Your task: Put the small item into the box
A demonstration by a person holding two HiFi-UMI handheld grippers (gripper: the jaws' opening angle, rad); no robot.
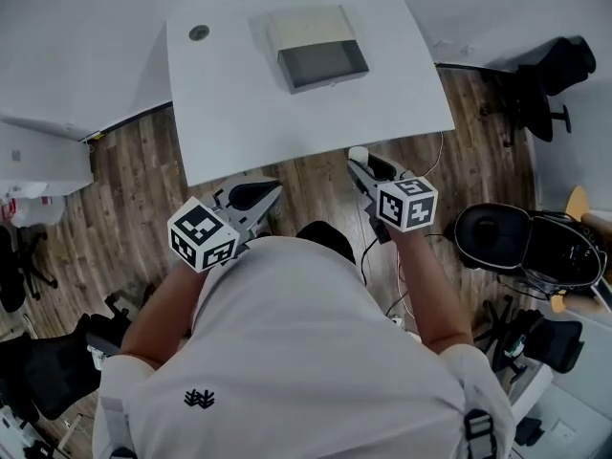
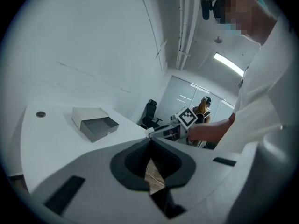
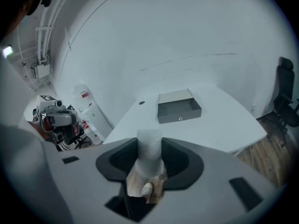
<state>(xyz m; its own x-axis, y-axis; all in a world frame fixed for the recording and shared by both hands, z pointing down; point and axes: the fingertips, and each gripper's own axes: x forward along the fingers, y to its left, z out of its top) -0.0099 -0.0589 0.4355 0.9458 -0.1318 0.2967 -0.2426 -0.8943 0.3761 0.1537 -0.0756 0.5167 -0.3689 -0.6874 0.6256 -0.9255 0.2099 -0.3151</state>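
I hold both grippers out low before my chest, elbows bent, at the table's [image 1: 239, 113] near edge. My right gripper [image 1: 360, 158], at one o'clock, tilts downward and clamps the small white item [image 3: 149, 149] between its jaws. My left gripper [image 1: 269, 192], at eleven o'clock, has its jaws pressed together, empty. The open box [image 1: 320, 60] sits on the table at twelve o'clock.
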